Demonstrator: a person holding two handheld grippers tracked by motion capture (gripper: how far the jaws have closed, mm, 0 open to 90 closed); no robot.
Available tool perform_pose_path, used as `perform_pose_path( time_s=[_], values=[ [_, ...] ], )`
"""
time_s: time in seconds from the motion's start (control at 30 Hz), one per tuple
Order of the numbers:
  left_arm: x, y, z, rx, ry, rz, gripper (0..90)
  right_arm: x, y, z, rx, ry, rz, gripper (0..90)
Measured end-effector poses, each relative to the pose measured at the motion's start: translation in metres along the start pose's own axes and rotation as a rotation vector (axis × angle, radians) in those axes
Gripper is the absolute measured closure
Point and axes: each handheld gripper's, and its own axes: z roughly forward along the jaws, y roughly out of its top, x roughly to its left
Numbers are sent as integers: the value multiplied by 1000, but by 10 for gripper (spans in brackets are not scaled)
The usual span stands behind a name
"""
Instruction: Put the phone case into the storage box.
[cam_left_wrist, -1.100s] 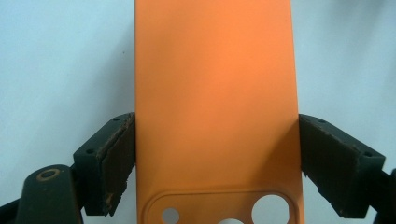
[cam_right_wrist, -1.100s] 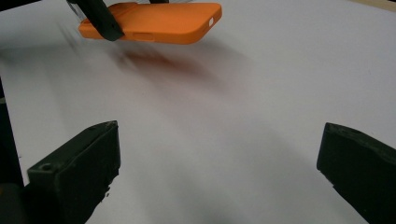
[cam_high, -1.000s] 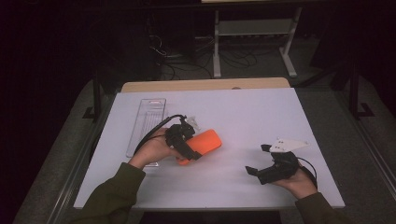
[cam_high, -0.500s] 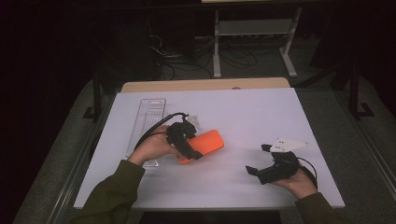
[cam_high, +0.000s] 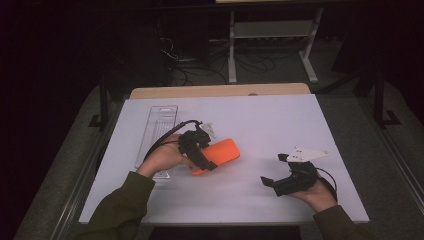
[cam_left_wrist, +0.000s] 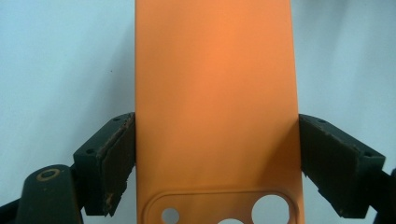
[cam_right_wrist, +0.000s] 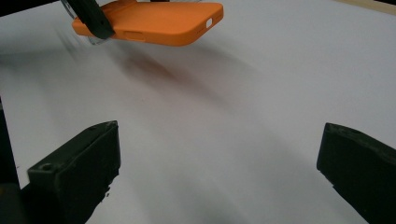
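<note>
Right now my left gripper (cam_high: 204, 159) is clamped on the orange phone case (cam_high: 220, 155), one pad on each long edge. In the left gripper view the case (cam_left_wrist: 217, 102) runs straight away from me between the two black jaws, back face up, with the camera cutout and its round holes at the near end, just above the bottom edge. From the right gripper view I see the case (cam_right_wrist: 159, 21) lifted off the white table (cam_right_wrist: 210, 116), roughly level, with a soft shadow under it.

From above, the case sits left of centre on the table (cam_high: 280, 120), its free end pointing right and slightly far. Just left of my left hand (cam_high: 162, 157), a clear plastic tray (cam_high: 157, 125) lies flat, running near to far.

My right gripper (cam_high: 272, 172) rests low at the near right of the table, well apart from the case, its jaws spread wide with nothing between them.
</note>
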Motion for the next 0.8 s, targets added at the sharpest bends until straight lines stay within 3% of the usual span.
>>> perform_pose_path(
  time_s=[0.5,0.8],
  values=[
    [-1,2,3,-1,-17,5,155,-1,11,3,9,-18,43,0],
    [-1,3,2,1,-19,10,155,-7,20,6,-21,-37,31,0]
  ],
)
